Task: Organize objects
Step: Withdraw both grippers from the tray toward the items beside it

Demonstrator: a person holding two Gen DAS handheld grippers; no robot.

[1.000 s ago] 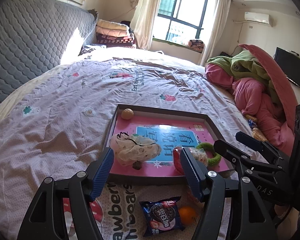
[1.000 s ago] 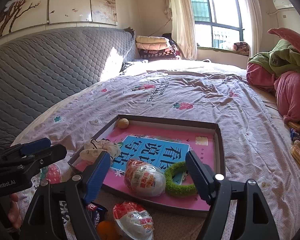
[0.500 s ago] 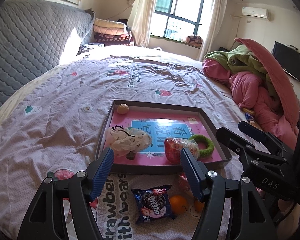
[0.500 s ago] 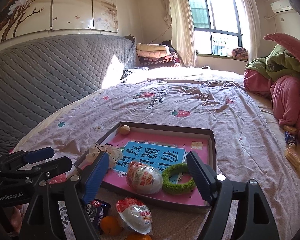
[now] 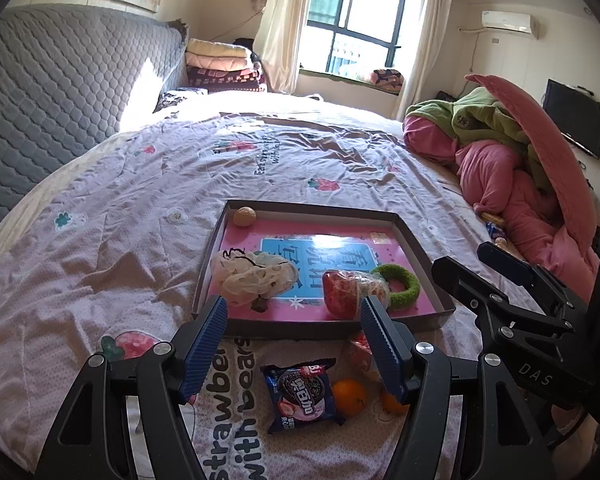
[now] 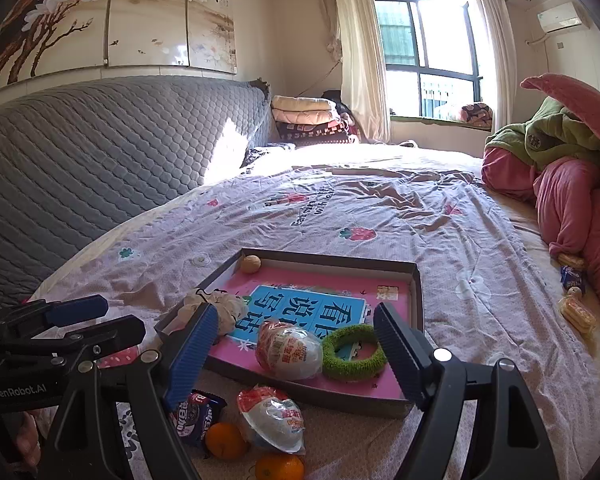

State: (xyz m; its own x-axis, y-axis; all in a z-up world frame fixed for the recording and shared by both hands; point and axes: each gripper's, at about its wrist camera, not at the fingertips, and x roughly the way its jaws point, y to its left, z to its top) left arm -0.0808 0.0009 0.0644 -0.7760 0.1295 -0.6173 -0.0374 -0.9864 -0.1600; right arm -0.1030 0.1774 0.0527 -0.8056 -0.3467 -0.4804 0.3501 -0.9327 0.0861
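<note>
Both grippers have drawn back from the shallow dark cardboard tray (image 5: pixel 414 240) since a second ago, so more of the strawberry-print bedsheet (image 5: pixel 112 216) shows before it.

Left gripper (image 5: pixel 294 322) hangs with jaws wide and nothing between them; right gripper (image 6: pixel 292 332) likewise gapes empty. Inside the tray lie a cream mesh bath pouf (image 5: pixel 252 276), a red-and-white plastic-wrapped egg-shaped snack (image 6: pixel 290 346), a fuzzy green ring (image 6: pixel 354 354) and a small tan ball (image 6: pixel 251 264) in the far corner. On the sheet just before the tray sit a blue cookie packet (image 5: pixel 302 394), a second wrapped egg snack (image 6: pixel 274 418) and two small oranges (image 6: pixel 225 440).
</note>
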